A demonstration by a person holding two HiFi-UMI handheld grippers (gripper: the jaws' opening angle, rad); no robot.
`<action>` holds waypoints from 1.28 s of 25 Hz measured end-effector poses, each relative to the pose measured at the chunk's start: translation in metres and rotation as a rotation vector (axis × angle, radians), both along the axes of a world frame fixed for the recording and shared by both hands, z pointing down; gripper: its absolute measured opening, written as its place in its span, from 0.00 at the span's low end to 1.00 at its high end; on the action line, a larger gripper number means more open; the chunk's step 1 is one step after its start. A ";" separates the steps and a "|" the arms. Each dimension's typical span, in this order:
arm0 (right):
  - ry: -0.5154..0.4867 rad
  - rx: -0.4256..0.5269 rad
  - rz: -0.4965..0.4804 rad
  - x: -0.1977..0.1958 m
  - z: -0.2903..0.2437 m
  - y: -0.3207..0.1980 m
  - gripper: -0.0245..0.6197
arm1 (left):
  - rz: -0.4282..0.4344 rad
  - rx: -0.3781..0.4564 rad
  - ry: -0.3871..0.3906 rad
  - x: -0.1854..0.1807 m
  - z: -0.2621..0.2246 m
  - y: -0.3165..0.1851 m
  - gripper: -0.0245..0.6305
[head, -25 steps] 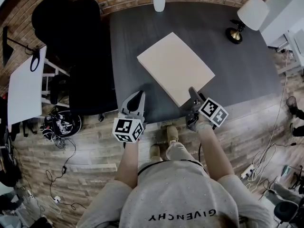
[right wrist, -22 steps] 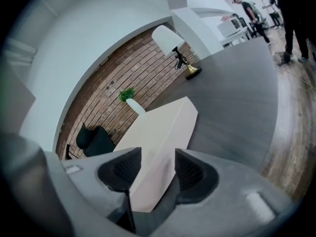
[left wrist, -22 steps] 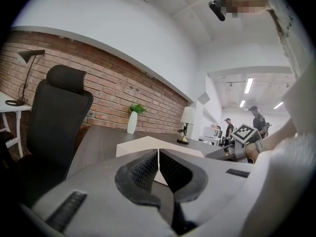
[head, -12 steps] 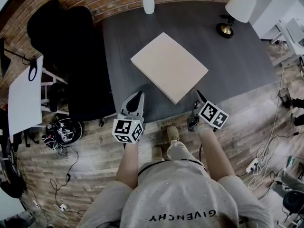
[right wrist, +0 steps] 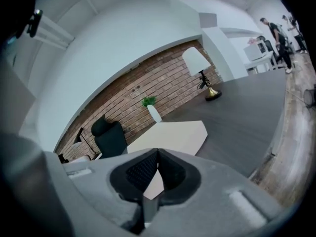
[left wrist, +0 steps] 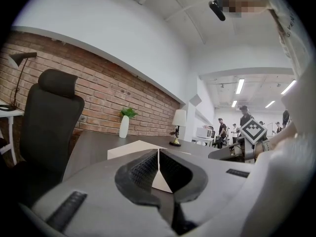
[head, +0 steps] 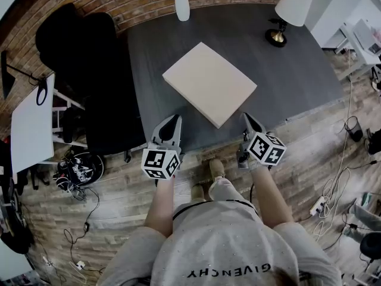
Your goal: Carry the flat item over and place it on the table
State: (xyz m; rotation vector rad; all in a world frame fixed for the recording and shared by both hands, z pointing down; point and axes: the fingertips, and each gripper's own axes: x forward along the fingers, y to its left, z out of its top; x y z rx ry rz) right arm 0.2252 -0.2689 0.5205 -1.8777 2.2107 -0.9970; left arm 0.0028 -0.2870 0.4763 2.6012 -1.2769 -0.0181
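A dark grey rectangular counter (head: 297, 70) stands against the brick wall, with a black high-backed office chair (head: 89, 52) at its left end. A flat, pale beige square panel (head: 209, 83) lies on the counter. It is turned cornerwise, and its near corner is close to the front edge, between the two grippers and apart from both. The left gripper (head: 173, 120) hovers at that edge, clenched and empty. The jaws of the right gripper (head: 246, 118) have just been closing and now meet with nothing between them. A white-shaded lamp on a brass base (head: 290, 9) and a white vase holding a green plant (head: 182, 5) stand at the far side.
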 end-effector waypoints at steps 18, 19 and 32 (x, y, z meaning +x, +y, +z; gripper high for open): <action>0.150 0.154 -0.072 -0.013 -0.054 0.045 0.04 | 0.022 0.056 0.004 -0.005 -0.029 0.028 0.05; 0.152 0.160 -0.072 -0.013 -0.056 0.047 0.04 | 0.021 0.059 0.004 -0.006 -0.031 0.030 0.05; 0.193 0.231 -0.071 -0.021 -0.082 0.070 0.04 | 0.030 0.089 0.007 -0.016 -0.043 0.047 0.05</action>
